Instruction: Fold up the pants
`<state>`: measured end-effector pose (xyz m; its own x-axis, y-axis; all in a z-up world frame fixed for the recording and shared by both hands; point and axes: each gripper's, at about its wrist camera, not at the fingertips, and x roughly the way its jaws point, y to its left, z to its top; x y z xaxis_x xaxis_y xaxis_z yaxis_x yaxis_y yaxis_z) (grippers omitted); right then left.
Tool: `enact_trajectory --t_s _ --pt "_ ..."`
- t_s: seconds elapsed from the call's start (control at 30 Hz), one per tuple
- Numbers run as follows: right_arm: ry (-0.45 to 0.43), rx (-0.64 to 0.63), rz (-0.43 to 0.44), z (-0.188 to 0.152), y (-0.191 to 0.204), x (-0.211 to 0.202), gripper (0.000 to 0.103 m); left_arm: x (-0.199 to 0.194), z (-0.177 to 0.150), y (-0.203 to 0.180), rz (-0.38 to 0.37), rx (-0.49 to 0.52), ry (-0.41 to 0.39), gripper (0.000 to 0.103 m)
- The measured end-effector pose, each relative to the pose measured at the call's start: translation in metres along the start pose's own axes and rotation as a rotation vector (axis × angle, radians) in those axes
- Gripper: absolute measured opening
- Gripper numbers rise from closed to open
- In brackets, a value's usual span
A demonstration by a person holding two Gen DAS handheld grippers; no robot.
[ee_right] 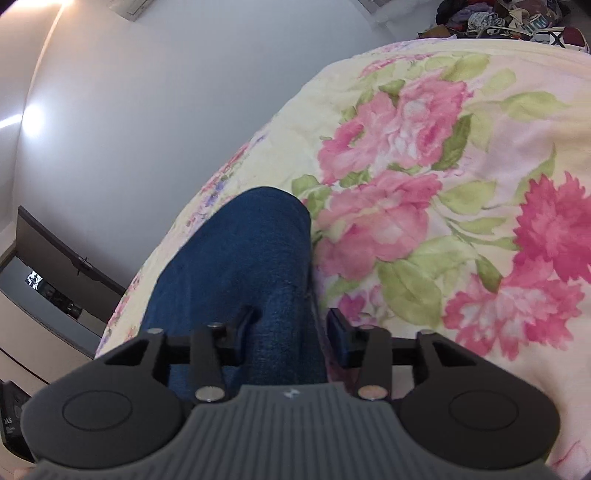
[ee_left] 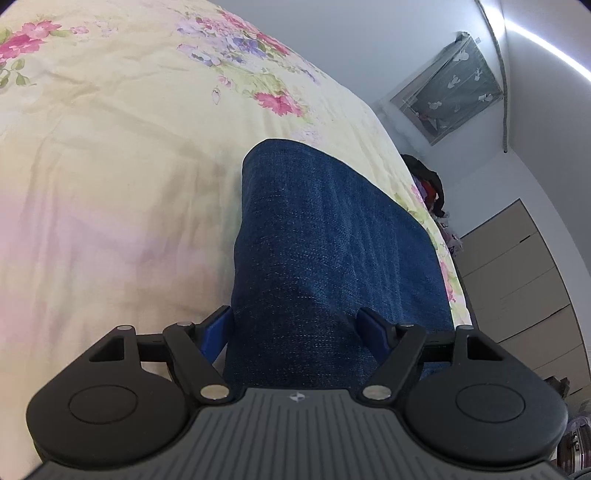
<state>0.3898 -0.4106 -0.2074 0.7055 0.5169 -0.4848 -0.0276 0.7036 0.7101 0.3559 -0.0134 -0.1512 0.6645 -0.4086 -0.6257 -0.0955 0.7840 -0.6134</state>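
Note:
Dark blue denim pants (ee_left: 325, 229) lie folded into a long strip on a floral bedsheet (ee_left: 110, 147), near the bed's right edge. My left gripper (ee_left: 295, 328) is open wide over the strip's near end. Its left finger is at the denim's left edge and its right finger is above the cloth. In the right wrist view the same pants (ee_right: 240, 251) run away from me along the bed's left edge. My right gripper (ee_right: 291, 328) is open around their near end. One finger is over the denim, the other just off its right edge above the sheet (ee_right: 443, 184).
A pile of clothes (ee_left: 428, 184) sits past the bed's far corner, and more clutter (ee_right: 498, 18) lies beyond the bed in the right wrist view. Beige drawers (ee_left: 517, 277) stand close to the bed's edge. A dark cabinet (ee_right: 55, 277) stands by the wall.

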Motion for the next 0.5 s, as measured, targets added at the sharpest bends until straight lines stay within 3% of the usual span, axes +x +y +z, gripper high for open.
enact_trajectory --t_s 0.13,0.23,0.37,0.43,0.5 --pt "-0.021 0.028 0.021 -0.001 -0.003 -0.028 0.044 -0.007 -0.006 -0.004 -0.006 0.061 0.002 0.083" --pt "0.010 -0.012 0.024 -0.005 -0.001 -0.041 0.026 0.001 -0.010 -0.002 0.050 0.112 0.049 0.085" --pt "0.080 -0.149 -0.105 -0.017 0.003 -0.037 0.026 0.002 -0.016 -0.003 0.083 0.150 0.067 0.086" --pt "0.079 -0.169 -0.154 -0.019 0.002 -0.041 0.033 -0.007 -0.017 -0.012 0.107 0.181 0.047 0.082" --pt "0.047 -0.225 -0.223 -0.020 0.013 -0.050 0.034 -0.016 -0.015 -0.020 0.113 0.213 0.028 0.076"
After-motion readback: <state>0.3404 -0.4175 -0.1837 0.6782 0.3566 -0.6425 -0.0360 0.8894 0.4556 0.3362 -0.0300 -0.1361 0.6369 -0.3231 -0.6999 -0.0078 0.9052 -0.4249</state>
